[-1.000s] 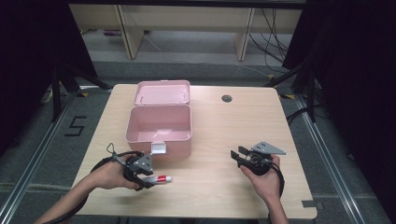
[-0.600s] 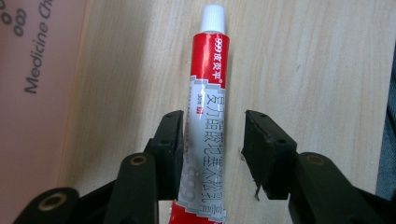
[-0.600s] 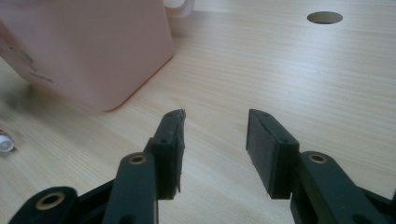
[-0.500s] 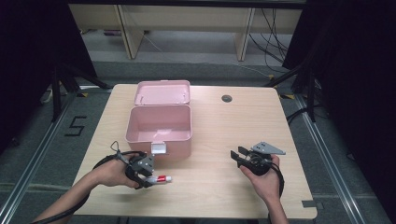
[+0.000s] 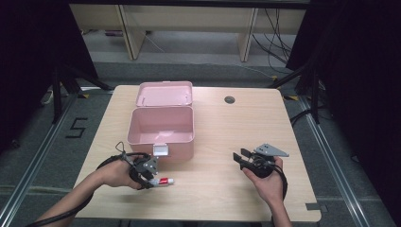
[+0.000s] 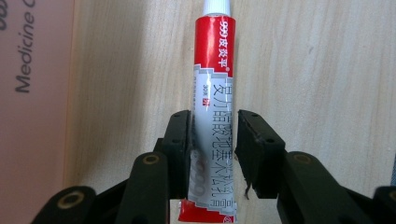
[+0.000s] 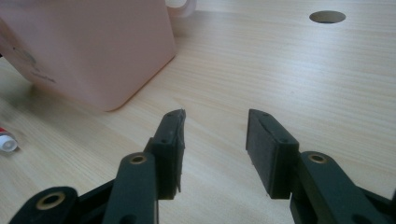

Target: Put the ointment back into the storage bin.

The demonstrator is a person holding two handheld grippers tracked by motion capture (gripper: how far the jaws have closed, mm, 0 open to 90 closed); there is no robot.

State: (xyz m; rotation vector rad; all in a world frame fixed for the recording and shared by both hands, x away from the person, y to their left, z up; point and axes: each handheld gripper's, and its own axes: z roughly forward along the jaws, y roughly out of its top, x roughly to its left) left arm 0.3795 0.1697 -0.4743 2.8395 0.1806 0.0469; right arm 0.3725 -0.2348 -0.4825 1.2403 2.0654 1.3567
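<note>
A red and white ointment tube (image 6: pixel 214 70) lies on the wooden table, white cap pointing away from me; in the high view the tube (image 5: pixel 164 181) sits just in front of the pink box. My left gripper (image 6: pixel 215 140) straddles its lower half and its jaws have just been closing, the pads right beside the tube's sides, the right one by a hair's gap; the tube is not squeezed. From above, the left gripper (image 5: pixel 150 174) lies low at the table's front left. My right gripper (image 5: pixel 241 157) rests at the front right, open (image 7: pixel 215 140), nothing between its pads.
An open pink box (image 5: pixel 163 146) stands left of centre, its lid (image 5: pixel 165 93) laid back behind it and a white latch on its front. The box wall (image 6: pixel 32 93) is close beside the tube. A cable hole (image 5: pixel 230 100) is at the back of the table.
The left hand has shifted slightly at the tube in the high view. The right hand and the box have not moved.
</note>
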